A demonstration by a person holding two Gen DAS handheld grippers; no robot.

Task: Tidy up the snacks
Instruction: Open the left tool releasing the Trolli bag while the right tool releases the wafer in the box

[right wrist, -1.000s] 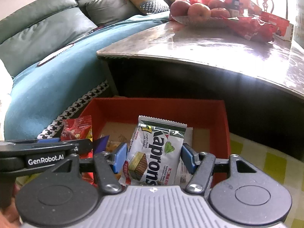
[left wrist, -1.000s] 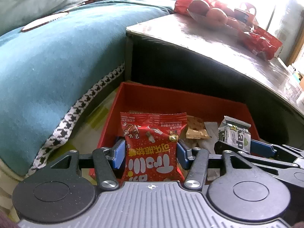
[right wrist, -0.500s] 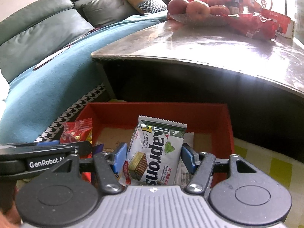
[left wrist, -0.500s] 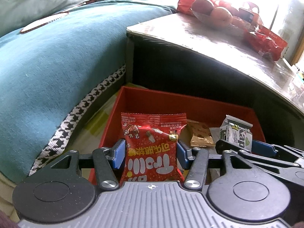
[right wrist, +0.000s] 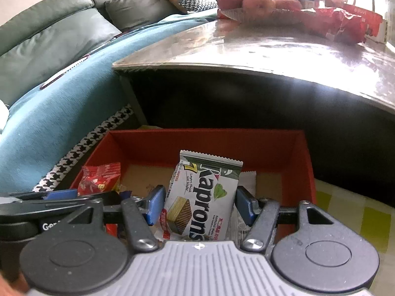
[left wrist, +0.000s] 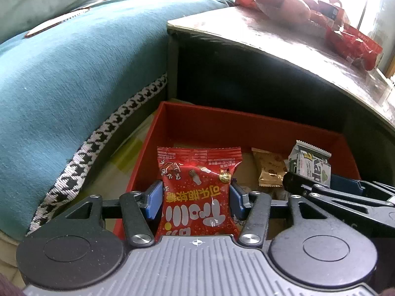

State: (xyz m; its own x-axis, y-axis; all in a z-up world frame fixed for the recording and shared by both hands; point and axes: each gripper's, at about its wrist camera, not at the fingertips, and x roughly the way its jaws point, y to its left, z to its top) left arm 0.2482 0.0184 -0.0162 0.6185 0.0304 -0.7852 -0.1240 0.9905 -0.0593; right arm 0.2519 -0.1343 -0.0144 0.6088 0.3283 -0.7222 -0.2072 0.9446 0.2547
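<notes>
Crowding is the risk: left hand-held gripper clamps a red gummy packet, right hand-held gripper clamps a Kaprons wafer pack, both just above the red box; simultaneous releases could collide or spill over the rim

A red candy packet with white Chinese lettering stands upright at lower centre of the left wrist view, over a red box. A white and green Kaprons wafer packet stands upright, slightly tilted, at lower centre of the right wrist view. A tan packet lies inside the box.
</notes>
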